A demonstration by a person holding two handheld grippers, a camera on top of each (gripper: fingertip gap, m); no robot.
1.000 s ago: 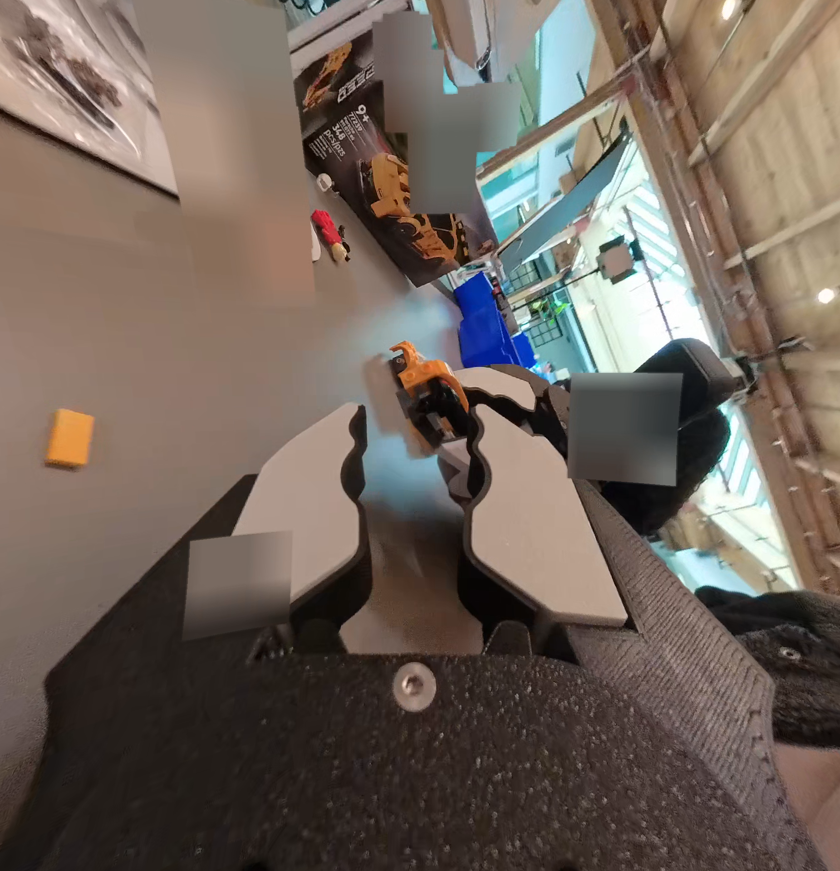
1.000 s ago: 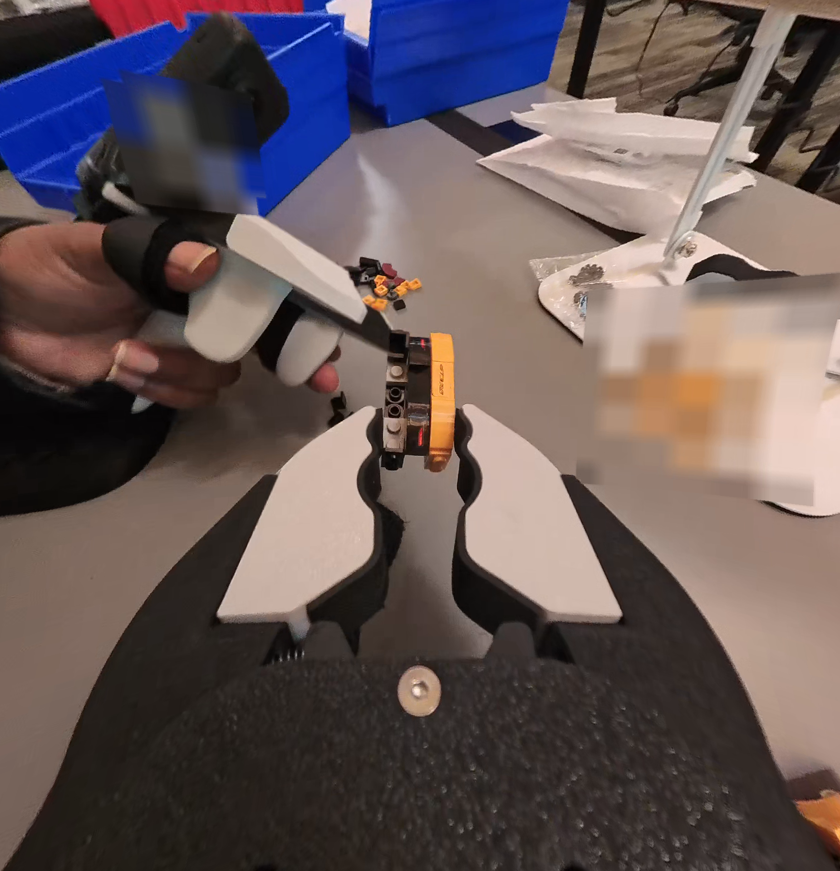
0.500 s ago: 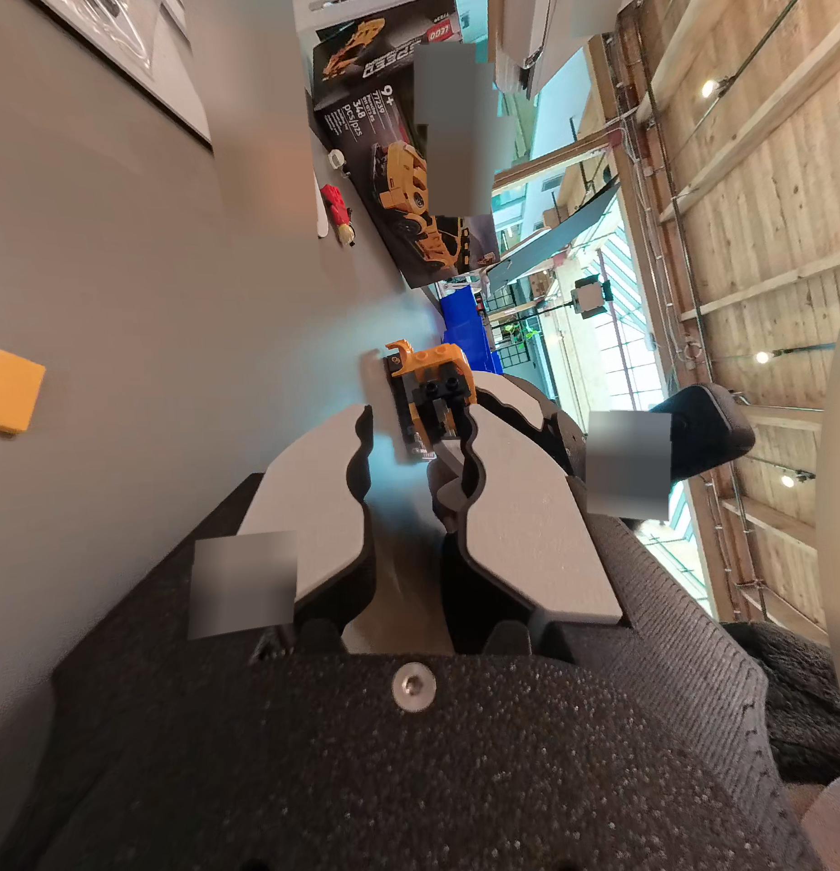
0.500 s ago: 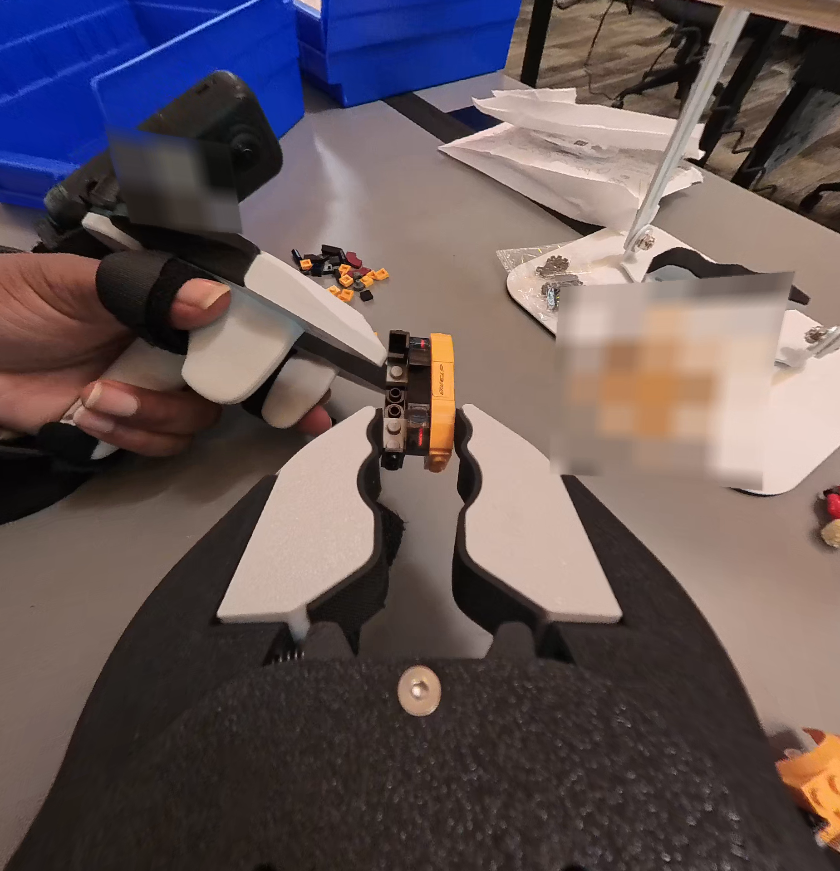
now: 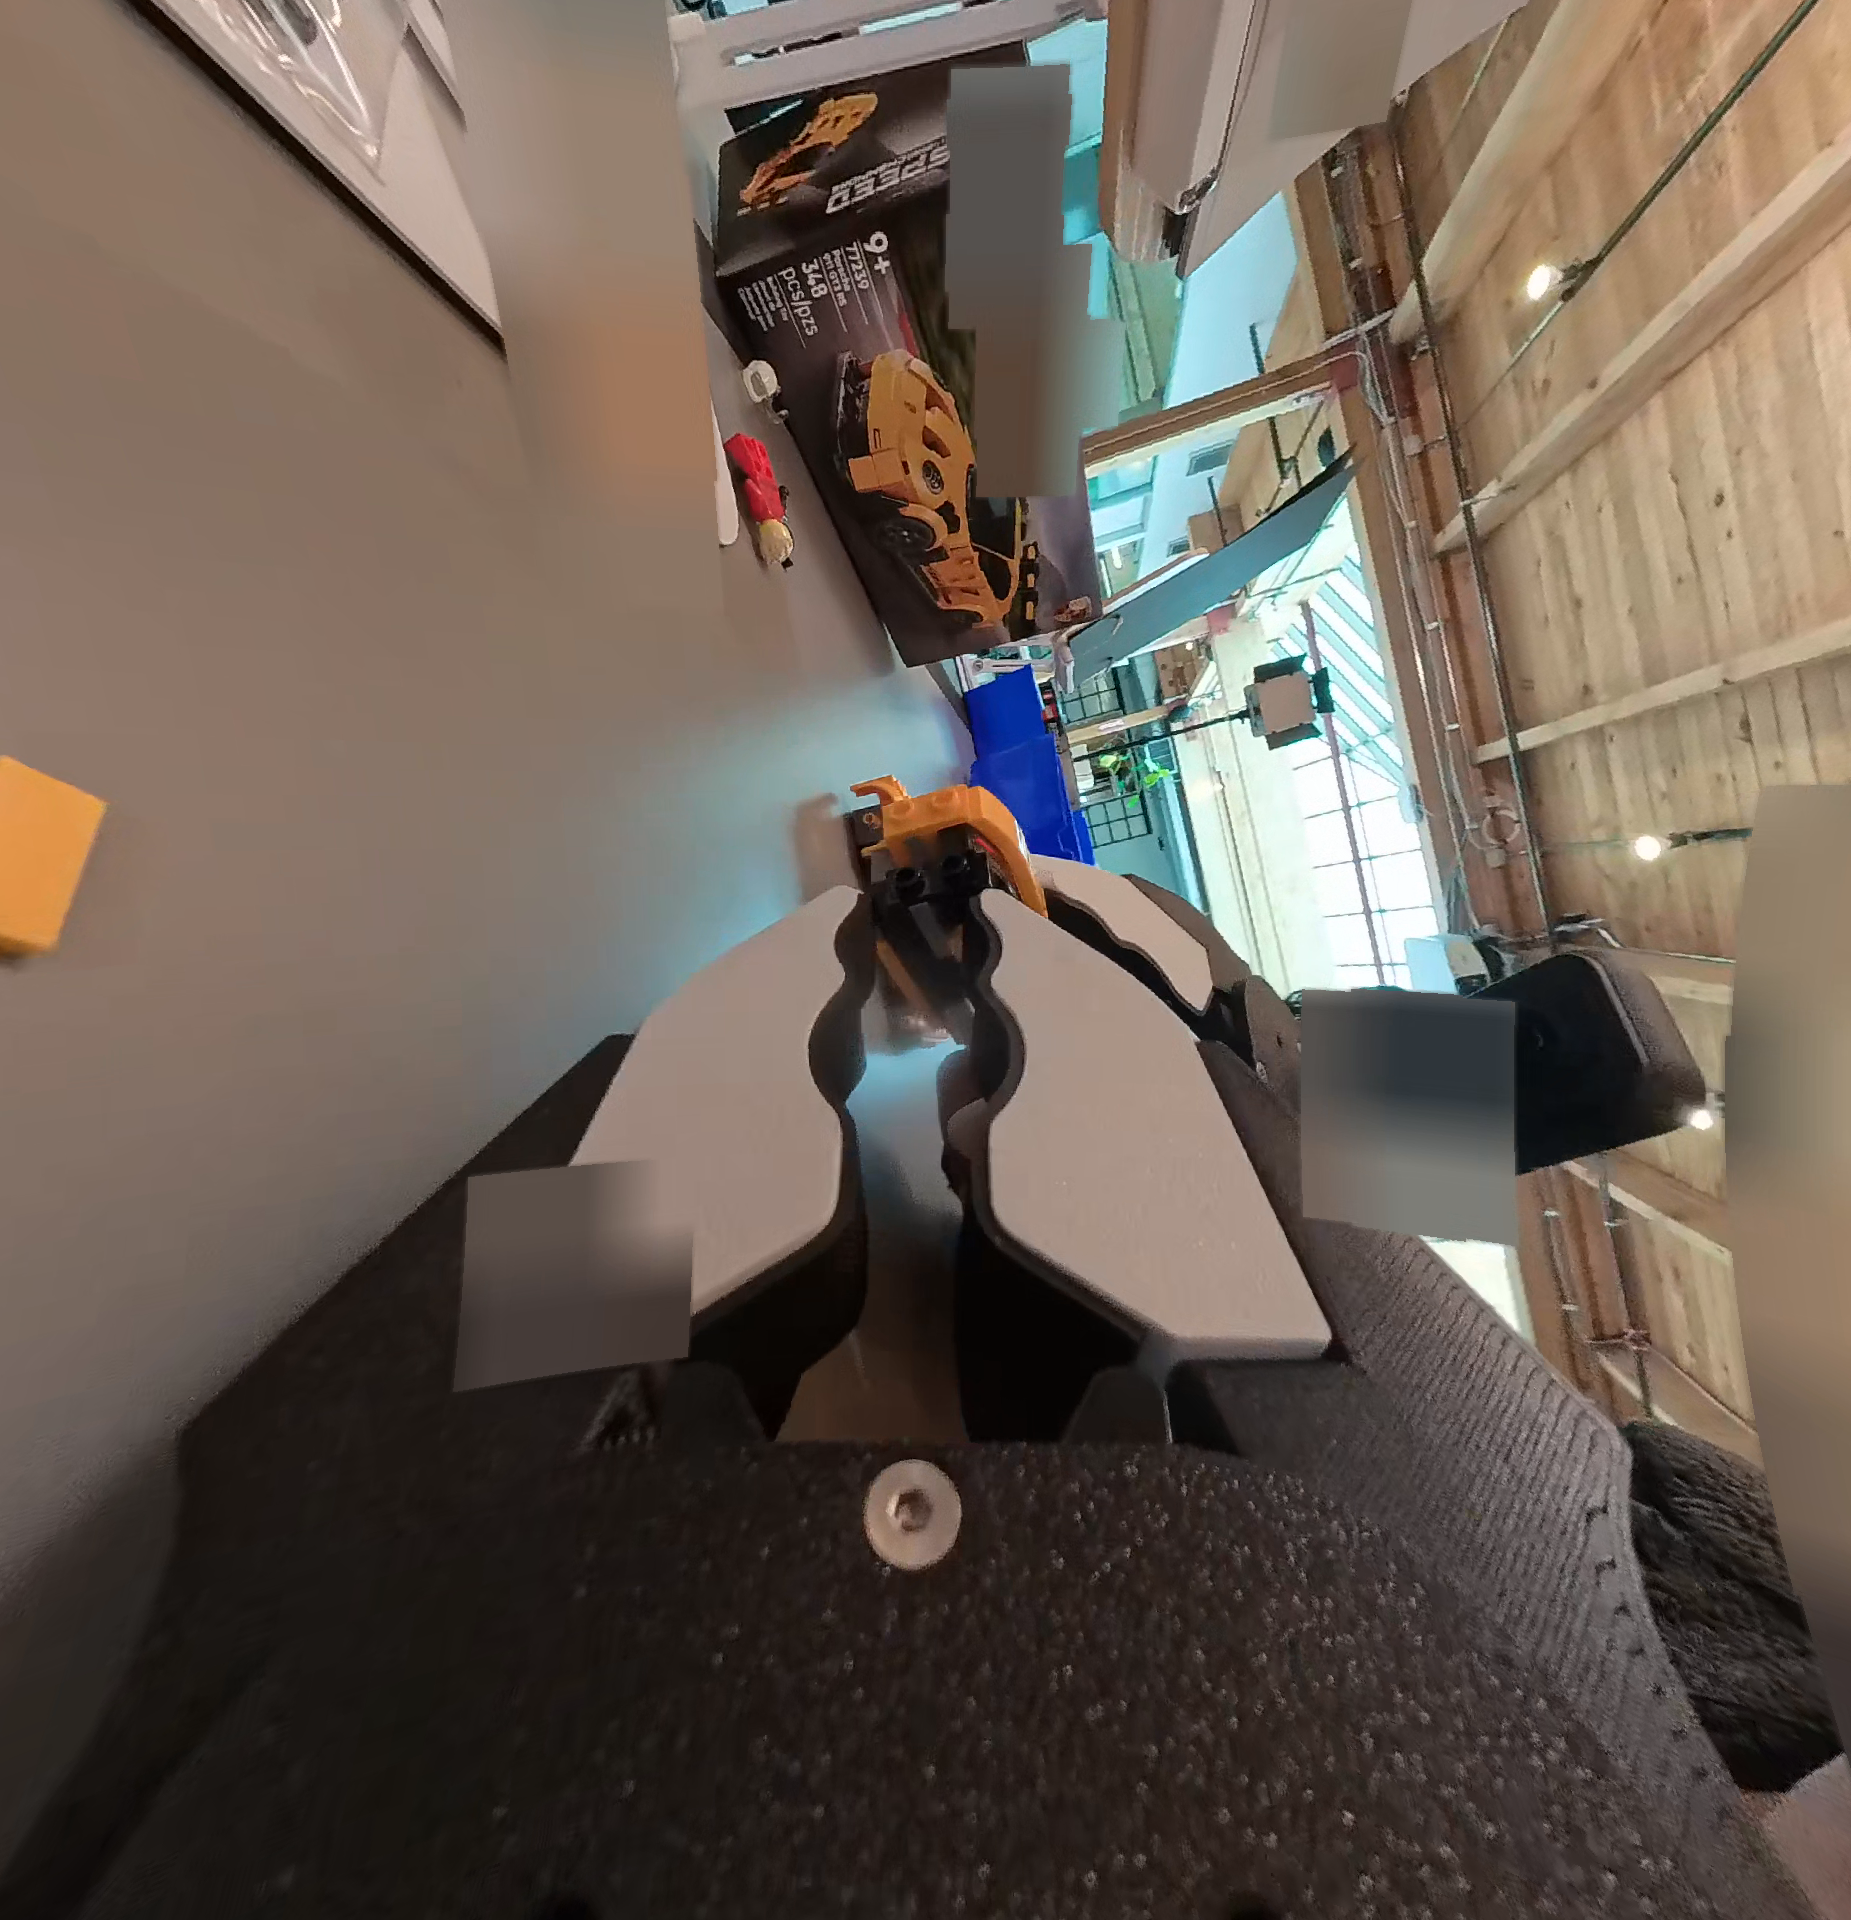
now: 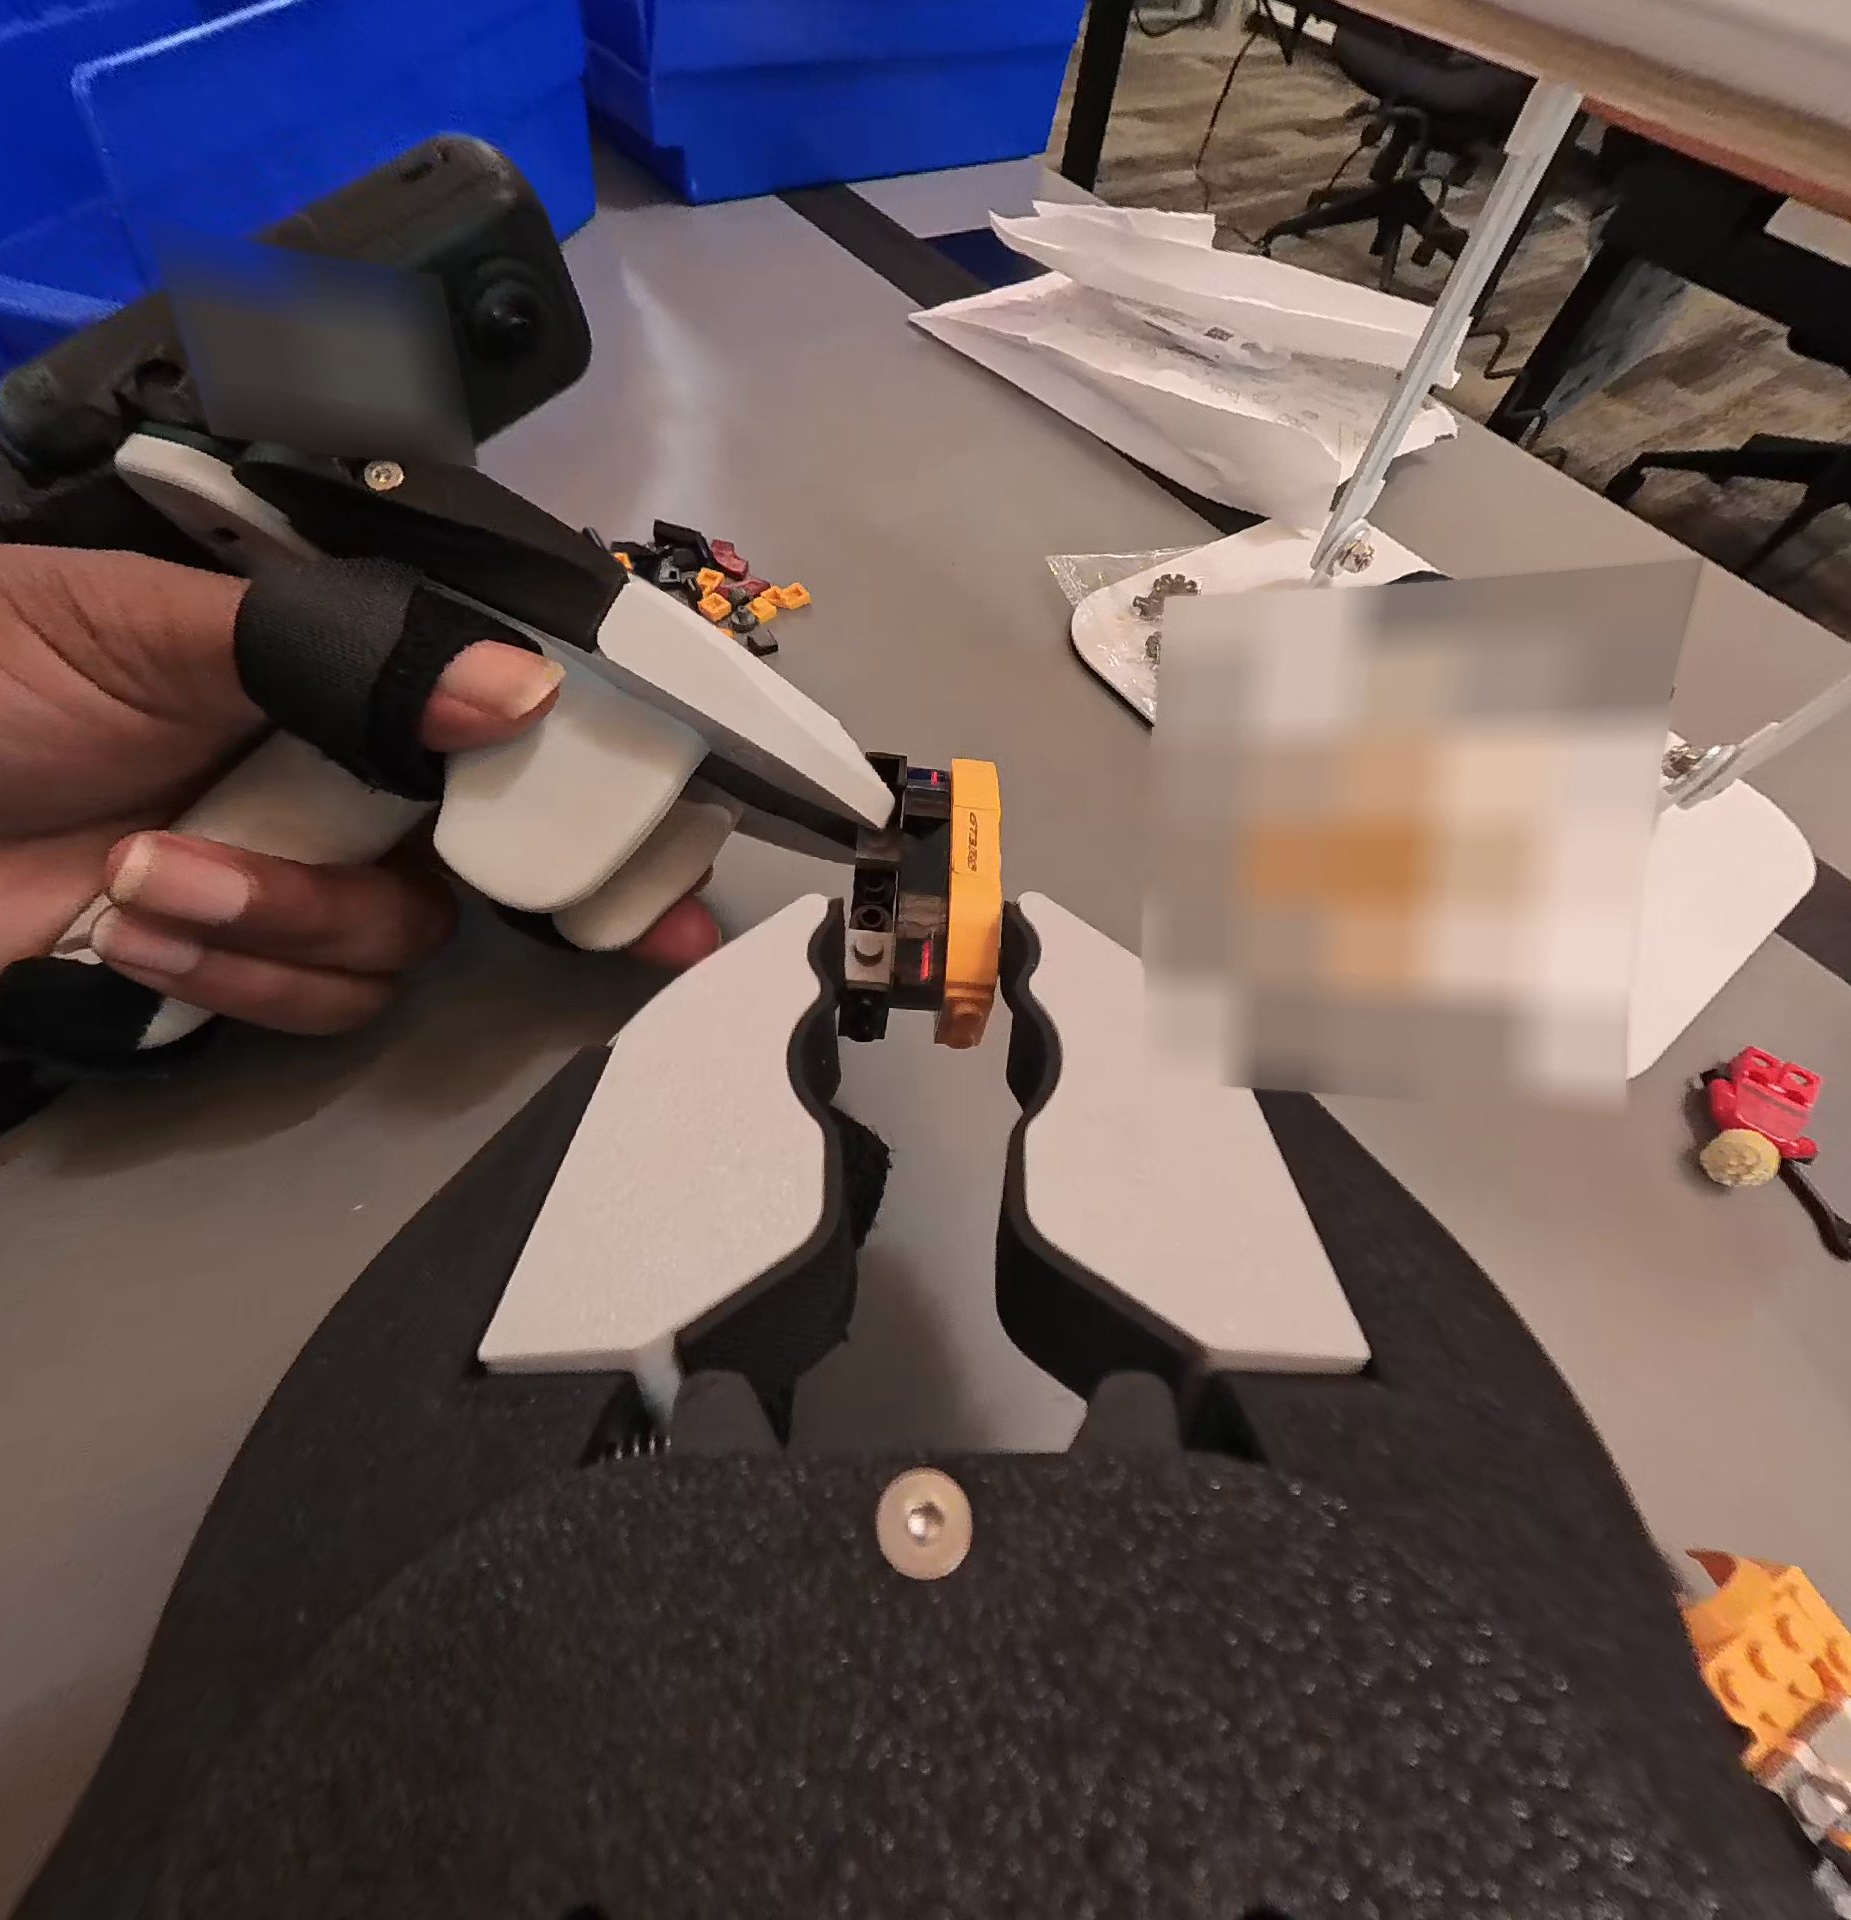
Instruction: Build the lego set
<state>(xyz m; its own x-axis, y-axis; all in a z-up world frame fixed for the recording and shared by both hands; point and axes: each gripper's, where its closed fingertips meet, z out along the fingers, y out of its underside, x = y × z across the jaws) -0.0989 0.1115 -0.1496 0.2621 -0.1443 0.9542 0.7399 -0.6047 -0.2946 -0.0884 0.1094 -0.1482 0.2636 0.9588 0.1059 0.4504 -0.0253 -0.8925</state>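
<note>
My right gripper (image 6: 916,920) is shut on a small black-and-orange lego assembly (image 6: 952,883) and holds it above the grey table (image 6: 900,416). My left gripper (image 6: 861,823), held in a person's hand, comes in from the left, and its tips pinch a black piece (image 6: 885,774) at the assembly's upper left edge. In the left wrist view the left gripper (image 5: 910,904) has its fingers narrowed onto that studded black piece (image 5: 926,883), with the assembly's orange part (image 5: 947,816) just beyond. The right gripper's fingers (image 5: 1139,935) show behind it.
A pile of small loose pieces (image 6: 723,592) lies behind the left gripper. Blue bins (image 6: 277,125) stand at the back left, white paper bags (image 6: 1212,343) at the back right. A white stand base (image 6: 1710,935), a red minifigure (image 6: 1752,1112), an orange build (image 6: 1773,1652), an orange tile (image 5: 27,852) and the set's box (image 5: 900,416) are around. Left and right tips are no more than a few centimetres apart. About 10 cm separates my left fingertips from the orange tile (image 5: 27,852).
The left gripper's fingers have closed in from wide open onto the black piece at the assembly. The right gripper has kept its grip and shifted slightly.
</note>
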